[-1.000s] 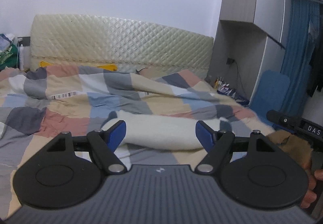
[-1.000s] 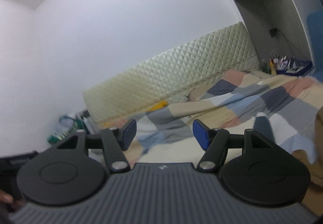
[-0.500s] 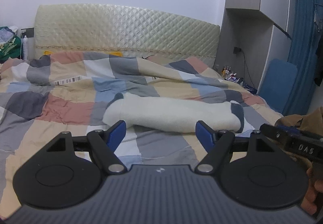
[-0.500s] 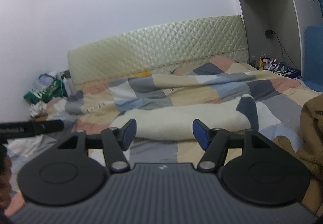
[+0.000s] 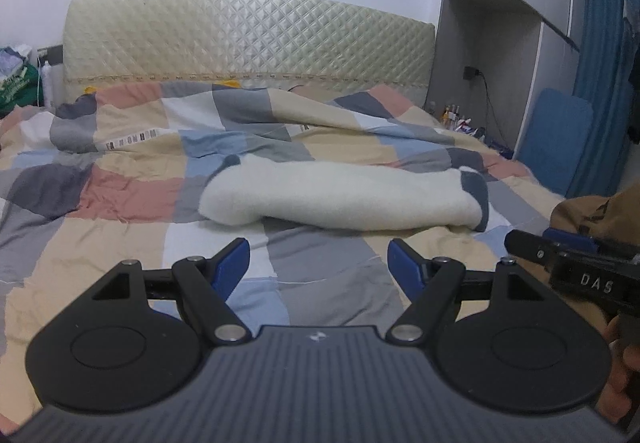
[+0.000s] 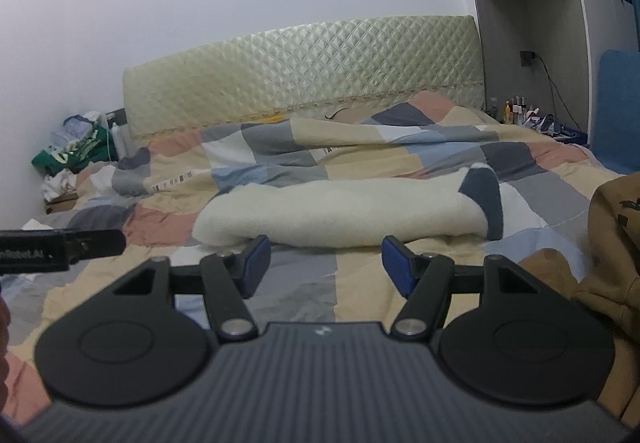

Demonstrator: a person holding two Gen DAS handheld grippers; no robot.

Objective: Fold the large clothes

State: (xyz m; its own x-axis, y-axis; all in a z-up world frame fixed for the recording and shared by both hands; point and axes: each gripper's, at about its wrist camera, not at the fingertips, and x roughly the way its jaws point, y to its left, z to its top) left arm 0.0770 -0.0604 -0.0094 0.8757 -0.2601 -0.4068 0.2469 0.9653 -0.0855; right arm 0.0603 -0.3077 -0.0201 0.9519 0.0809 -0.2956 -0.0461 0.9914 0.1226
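Now, off to the left of my left gripper (image 5: 318, 259) a heap of bags and clothes (image 6: 72, 155) sits in the corner beside the bed, and the patchwork quilt (image 5: 132, 199) in pink, grey, beige and blue squares spreads under and ahead of both tools. My left gripper hangs over the quilt near the bed's front edge with its blue pads (image 5: 230, 263) standing well apart and nothing between them, only a grey and beige patch of quilt showing in the gap. Straight ahead of it, near but not touching, lies the cream fleece garment (image 5: 340, 199), rolled or loosely folded into a long bundle across the bed, its dark grey-blue trim turned up at the right end. Behind the bundle the quilt rucks up into a ridge, and beyond that stands the quilted cream headboard (image 5: 248, 39). My right gripper (image 6: 326, 261) sits just right of the left one, pointing at the same bundle from close by, its jaws also parted, somewhat less wide, and empty. To the right of that tool a brown garment (image 6: 612, 243) is bunched on the quilt by the bed's edge, just beside the right jaw's arm. Farther right stand a grey cupboard (image 5: 480, 43), a blue panel leaning at the wall and a blue curtain.
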